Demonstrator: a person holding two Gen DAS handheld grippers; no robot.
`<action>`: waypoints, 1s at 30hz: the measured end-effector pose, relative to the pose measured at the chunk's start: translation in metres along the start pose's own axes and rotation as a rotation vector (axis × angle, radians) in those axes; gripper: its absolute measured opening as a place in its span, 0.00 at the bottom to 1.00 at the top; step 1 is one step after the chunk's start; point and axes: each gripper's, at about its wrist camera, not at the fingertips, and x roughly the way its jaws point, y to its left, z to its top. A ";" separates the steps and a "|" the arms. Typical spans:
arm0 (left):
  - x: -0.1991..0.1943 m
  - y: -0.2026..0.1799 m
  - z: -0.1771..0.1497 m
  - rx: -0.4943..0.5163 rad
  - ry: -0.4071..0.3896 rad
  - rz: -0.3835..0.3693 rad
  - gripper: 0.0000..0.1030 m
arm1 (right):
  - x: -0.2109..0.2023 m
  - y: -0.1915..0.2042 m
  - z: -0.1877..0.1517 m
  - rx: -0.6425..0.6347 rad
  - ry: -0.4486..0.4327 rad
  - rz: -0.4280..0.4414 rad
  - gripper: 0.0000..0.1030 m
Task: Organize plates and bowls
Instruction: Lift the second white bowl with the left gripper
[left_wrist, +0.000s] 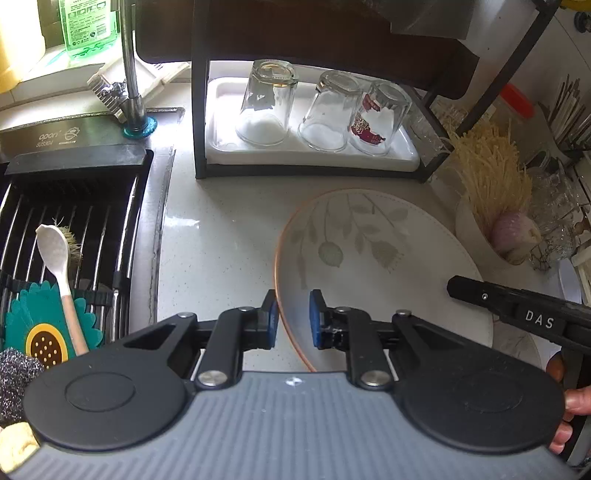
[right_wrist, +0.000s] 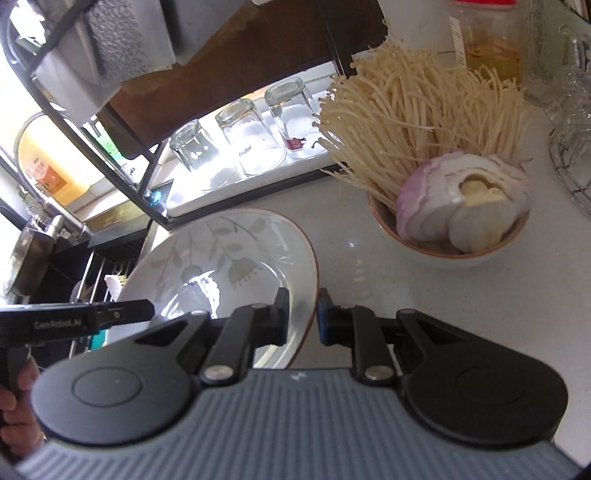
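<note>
White porcelain with a grey leaf print and a thin orange rim, the plate (left_wrist: 373, 258) hung tilted over the pale counter (left_wrist: 221, 229), and we had it from both sides. Our left gripper (left_wrist: 293, 319) was nearly closed, its blue pads (left_wrist: 316, 319) clamped on the near left edge of the rim. Our right gripper (right_wrist: 303, 315) was likewise almost shut, pinching the rim on the opposite side; in the left view its black finger reached over the plate's right edge. The plate sat between the sink (left_wrist: 74, 229) on the left and a bowl (right_wrist: 443, 251) on the right, touching neither as far as we could tell. That bowl held enoki mushrooms (right_wrist: 406, 110) and a cut red onion (right_wrist: 461, 199). Behind the plate stood a dark rack (left_wrist: 199, 110), and in its white tray (left_wrist: 221, 147) three glasses (left_wrist: 266, 103) rested upside down. In the sink lay a pale spoon (left_wrist: 59, 258) on the black rails, beside a teal flower-shaped mat (left_wrist: 40, 332) and a steel scourer (left_wrist: 14, 376). A green bottle (left_wrist: 88, 26) stood on the sill beyond the tap (left_wrist: 129, 74).
</note>
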 end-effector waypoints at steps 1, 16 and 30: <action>-0.005 -0.002 -0.001 -0.004 -0.001 -0.001 0.19 | -0.006 0.002 -0.002 -0.003 -0.006 -0.005 0.18; -0.082 -0.041 -0.027 0.060 -0.094 -0.110 0.19 | -0.094 0.005 -0.019 0.068 -0.142 -0.057 0.18; -0.111 -0.063 -0.052 0.076 -0.148 -0.198 0.19 | -0.147 0.004 -0.054 0.078 -0.234 -0.121 0.18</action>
